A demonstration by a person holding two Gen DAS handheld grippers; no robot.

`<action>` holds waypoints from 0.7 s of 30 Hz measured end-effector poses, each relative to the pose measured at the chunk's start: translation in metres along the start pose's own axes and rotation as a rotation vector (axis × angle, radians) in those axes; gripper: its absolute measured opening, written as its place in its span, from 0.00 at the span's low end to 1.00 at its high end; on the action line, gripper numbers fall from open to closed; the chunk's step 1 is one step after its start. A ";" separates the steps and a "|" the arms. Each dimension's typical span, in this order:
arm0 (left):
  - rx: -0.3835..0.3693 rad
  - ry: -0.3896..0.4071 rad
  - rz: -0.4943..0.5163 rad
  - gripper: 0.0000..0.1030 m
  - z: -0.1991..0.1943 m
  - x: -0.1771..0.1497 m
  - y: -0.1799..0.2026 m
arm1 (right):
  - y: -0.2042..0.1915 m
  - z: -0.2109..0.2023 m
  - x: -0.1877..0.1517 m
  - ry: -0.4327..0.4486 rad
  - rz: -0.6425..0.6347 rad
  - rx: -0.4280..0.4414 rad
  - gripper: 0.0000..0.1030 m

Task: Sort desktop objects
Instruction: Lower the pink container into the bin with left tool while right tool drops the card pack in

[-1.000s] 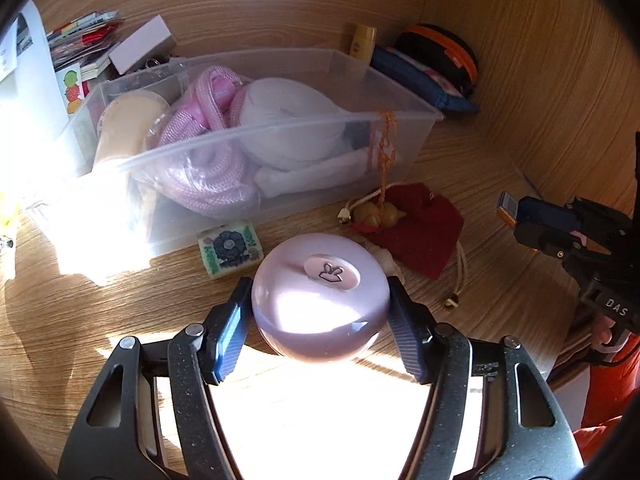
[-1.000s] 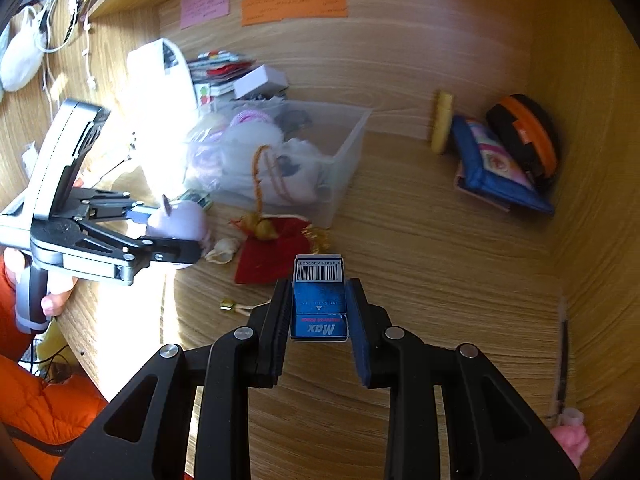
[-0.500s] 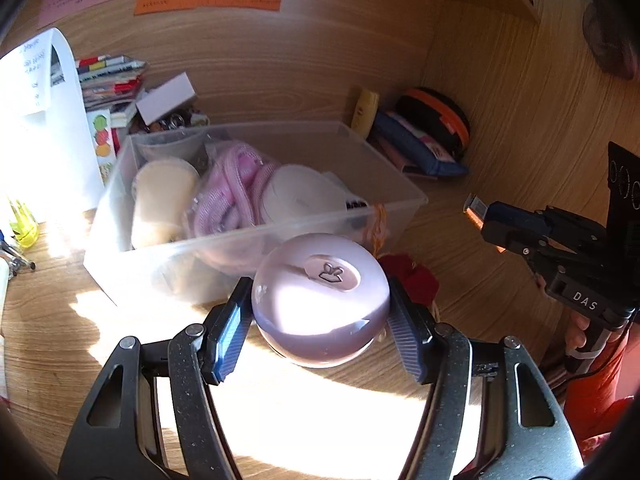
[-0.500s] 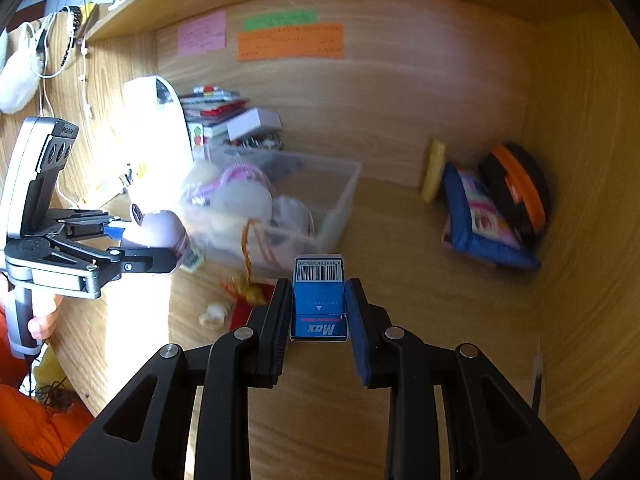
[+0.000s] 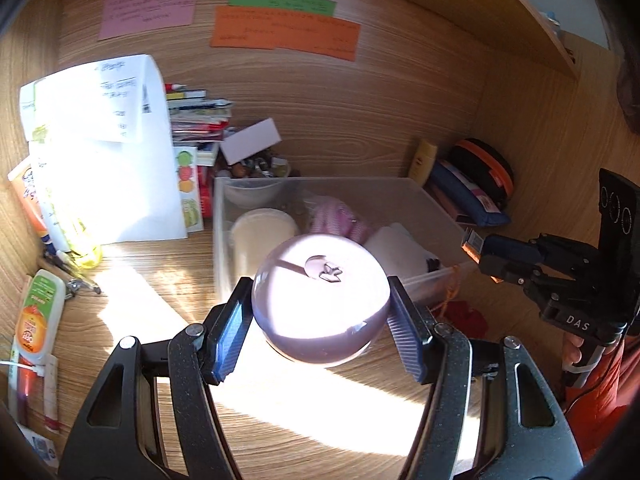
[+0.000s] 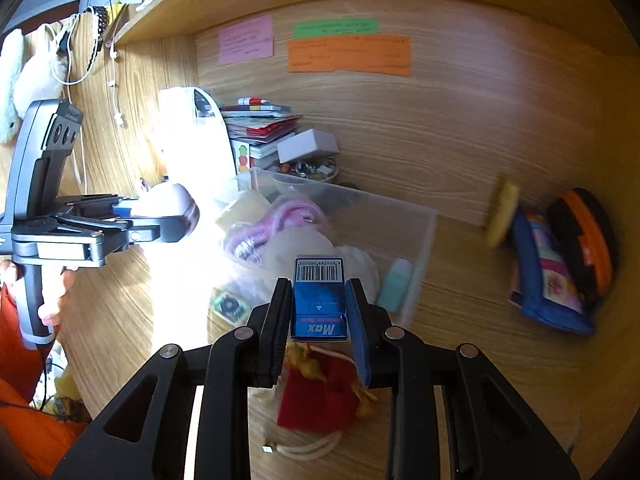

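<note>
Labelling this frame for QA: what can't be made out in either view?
- Wall notes: handwriting too small, both views.
- Clear bin contents: left wrist view, the lilac round case in the left gripper covers the middle.
- Red pouch: right wrist view, blurred, partly behind the right gripper and its blue Max box.
- Blue pouch and items at the right wall: motion-blurred.

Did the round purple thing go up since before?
Yes. The purple case, clamped in the left gripper, sat on the desk beside the clear bin; now it is level with the bin's rim.
</note>
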State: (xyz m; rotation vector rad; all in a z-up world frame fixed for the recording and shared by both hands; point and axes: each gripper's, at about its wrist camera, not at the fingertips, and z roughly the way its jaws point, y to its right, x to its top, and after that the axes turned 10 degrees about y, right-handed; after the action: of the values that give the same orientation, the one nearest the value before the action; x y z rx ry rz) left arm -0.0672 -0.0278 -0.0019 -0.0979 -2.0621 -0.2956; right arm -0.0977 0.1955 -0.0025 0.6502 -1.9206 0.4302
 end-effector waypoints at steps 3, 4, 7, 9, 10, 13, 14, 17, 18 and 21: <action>0.028 -0.010 0.000 0.62 0.000 0.001 -0.012 | 0.001 0.013 0.006 -0.003 0.011 0.014 0.24; 0.036 -0.013 0.002 0.62 0.001 0.002 -0.015 | 0.002 0.016 0.007 -0.005 0.016 0.018 0.24; 0.041 -0.015 0.004 0.62 0.003 0.006 -0.021 | 0.007 0.026 0.013 -0.012 0.032 0.017 0.24; 0.037 -0.010 0.003 0.62 0.007 0.009 -0.023 | 0.012 0.029 0.016 -0.015 0.045 0.012 0.24; 0.031 -0.009 0.001 0.62 0.009 0.011 -0.023 | 0.014 0.031 0.018 -0.016 0.048 0.010 0.24; 0.008 -0.015 -0.003 0.62 0.019 0.016 -0.022 | 0.020 0.033 0.022 -0.014 0.055 -0.006 0.24; 0.001 -0.018 0.001 0.62 0.024 0.018 -0.021 | 0.023 0.034 0.023 -0.013 0.061 -0.010 0.24; -0.020 -0.030 0.008 0.62 0.035 0.025 -0.016 | 0.030 0.037 0.027 -0.015 0.070 -0.019 0.24; -0.033 -0.035 0.010 0.62 0.040 0.027 -0.014 | 0.032 0.039 0.029 -0.018 0.072 -0.020 0.24; -0.059 -0.049 0.009 0.62 0.052 0.029 -0.008 | 0.038 0.042 0.032 -0.021 0.077 -0.024 0.24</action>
State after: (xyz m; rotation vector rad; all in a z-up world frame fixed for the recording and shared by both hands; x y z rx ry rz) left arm -0.1275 -0.0246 -0.0018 -0.1519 -2.1017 -0.3511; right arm -0.1617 0.1935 0.0080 0.5686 -1.9723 0.4496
